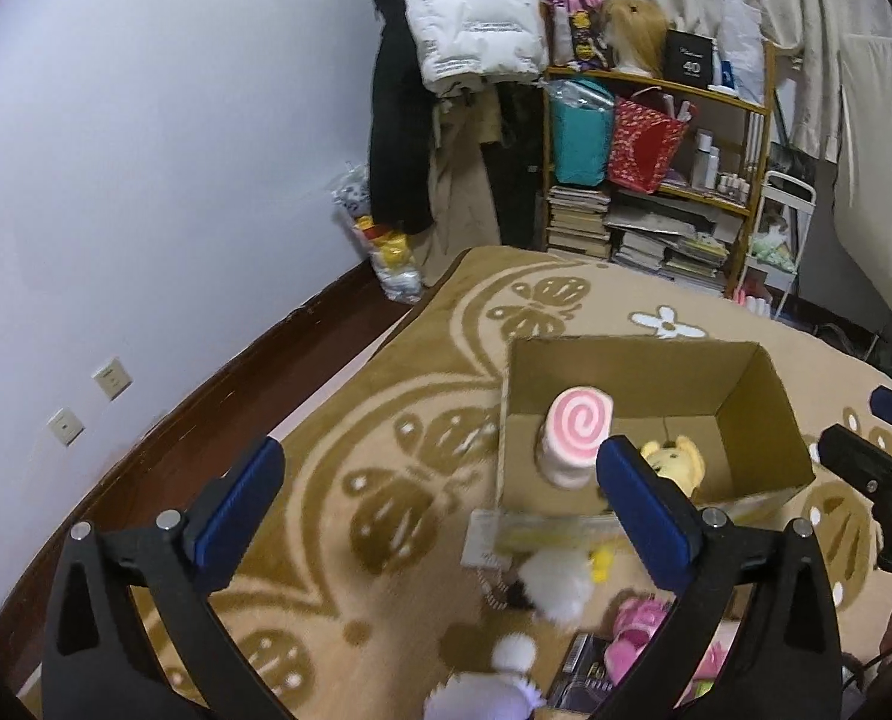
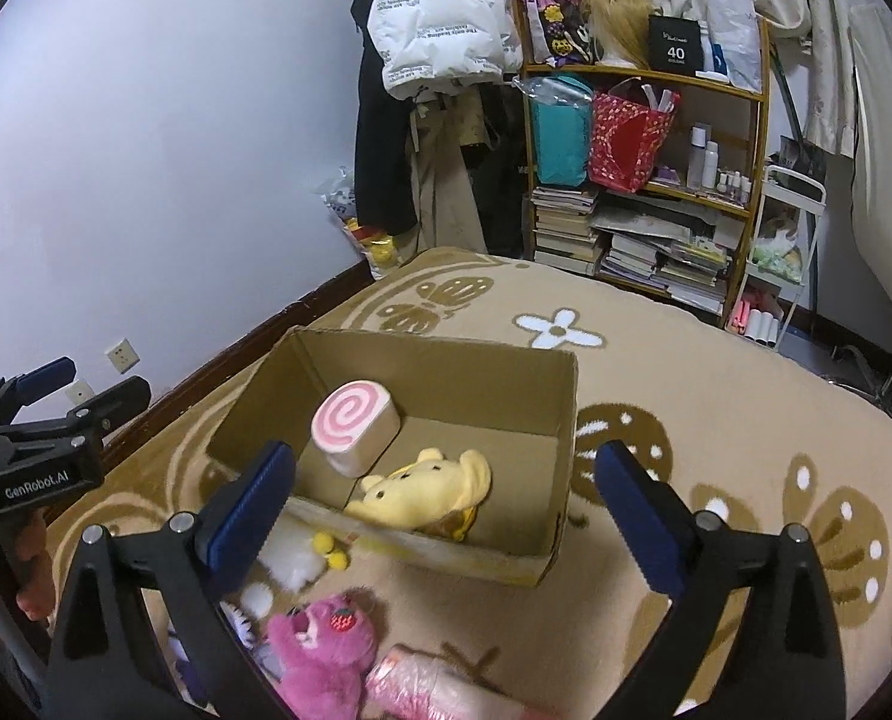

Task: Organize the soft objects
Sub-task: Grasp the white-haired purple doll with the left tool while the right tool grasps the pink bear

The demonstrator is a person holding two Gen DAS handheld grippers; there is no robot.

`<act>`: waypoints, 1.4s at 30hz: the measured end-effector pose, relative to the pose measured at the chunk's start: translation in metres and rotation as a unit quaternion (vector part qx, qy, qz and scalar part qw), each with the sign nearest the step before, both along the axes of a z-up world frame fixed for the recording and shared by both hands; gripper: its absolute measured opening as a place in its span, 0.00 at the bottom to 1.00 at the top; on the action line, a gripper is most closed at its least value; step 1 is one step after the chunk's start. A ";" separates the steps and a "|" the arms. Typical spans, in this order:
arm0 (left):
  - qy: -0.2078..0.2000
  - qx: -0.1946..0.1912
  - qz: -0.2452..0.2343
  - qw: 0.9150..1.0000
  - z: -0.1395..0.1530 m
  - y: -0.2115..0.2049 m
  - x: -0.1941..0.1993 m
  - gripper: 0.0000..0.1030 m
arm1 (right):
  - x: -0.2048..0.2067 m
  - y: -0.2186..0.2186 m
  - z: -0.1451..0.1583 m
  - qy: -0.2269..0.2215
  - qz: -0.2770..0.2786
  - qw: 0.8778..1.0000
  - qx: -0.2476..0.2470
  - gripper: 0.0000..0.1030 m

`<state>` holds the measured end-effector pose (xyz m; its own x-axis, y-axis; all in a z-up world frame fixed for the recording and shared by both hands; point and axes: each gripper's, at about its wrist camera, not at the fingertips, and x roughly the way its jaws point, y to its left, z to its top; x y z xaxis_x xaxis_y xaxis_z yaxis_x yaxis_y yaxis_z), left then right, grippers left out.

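Both sets of tongs hang with their blue pads spread wide and nothing between them: the left tongs above the rug's left side, the right tongs over the near edge of the open brown cardboard box. Inside the box lie a pink-swirl roll-cake cushion and a yellow bear plush, touching each other.

Still out on the tan flower-patterned rug, just in front of the box, are a pink strawberry bear plush, a white fluffy toy with yellow pom-poms and a pale pink wrapped bundle.

The pink bear looks light, squashy and unbreakable. It would probably sag if taken by a limb, so the plump torso or head seems the surest hold. The wrapped bundle's glossy cover may be slippery.
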<state>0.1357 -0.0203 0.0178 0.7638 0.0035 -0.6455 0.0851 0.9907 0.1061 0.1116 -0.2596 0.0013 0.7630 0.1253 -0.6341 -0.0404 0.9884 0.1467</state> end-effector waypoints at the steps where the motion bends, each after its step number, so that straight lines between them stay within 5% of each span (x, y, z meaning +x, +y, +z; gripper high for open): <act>1: 0.012 0.003 0.001 1.000 0.000 0.003 -0.005 1.00 | -0.004 0.002 0.001 -0.001 0.001 1.000 0.001 1.00; 15: 0.091 -0.013 0.029 0.995 -0.043 0.025 -0.053 1.00 | -0.046 0.034 -0.013 0.011 0.024 1.000 0.009 1.00; 22: 0.151 -0.038 0.053 0.986 -0.078 0.031 -0.048 1.00 | -0.044 0.045 -0.039 0.043 0.035 0.998 0.021 0.95; 33: 0.216 -0.022 0.041 0.975 -0.113 0.022 -0.040 1.00 | -0.030 0.043 -0.079 0.099 0.029 0.991 0.081 0.88; 42: 0.282 0.000 0.046 0.958 -0.148 0.019 -0.031 1.00 | -0.016 0.049 -0.104 0.130 0.037 0.986 0.096 0.87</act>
